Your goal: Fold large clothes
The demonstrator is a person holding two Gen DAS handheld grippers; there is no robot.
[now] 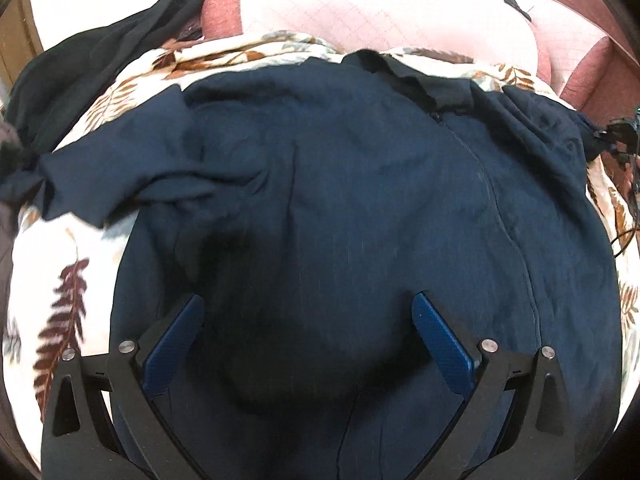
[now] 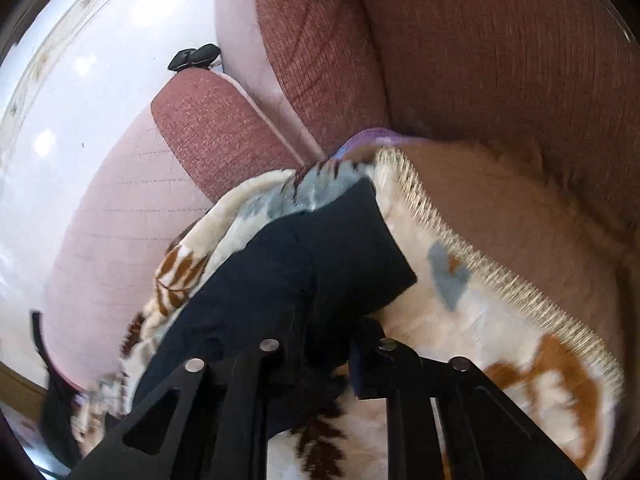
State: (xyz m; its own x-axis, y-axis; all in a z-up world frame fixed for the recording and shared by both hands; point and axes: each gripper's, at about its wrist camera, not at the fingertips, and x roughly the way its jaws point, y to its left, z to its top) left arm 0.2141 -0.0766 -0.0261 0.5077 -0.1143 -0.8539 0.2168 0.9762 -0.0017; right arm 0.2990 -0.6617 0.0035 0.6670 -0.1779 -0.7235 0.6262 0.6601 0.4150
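Note:
A large navy blue garment lies spread on a leaf-patterned blanket, its dark collar at the far side and a sleeve bunched to the left. My left gripper hovers open just above the garment's middle, holding nothing. In the right wrist view, my right gripper is shut on a navy sleeve or corner of the garment, which drapes over the left finger and hides the pads. The right gripper shows at the right edge of the left wrist view.
A second black garment lies at the far left. The blanket with a fringed edge covers a pink and maroon sofa. Sofa cushions rise behind. A small black clip sits on a cushion.

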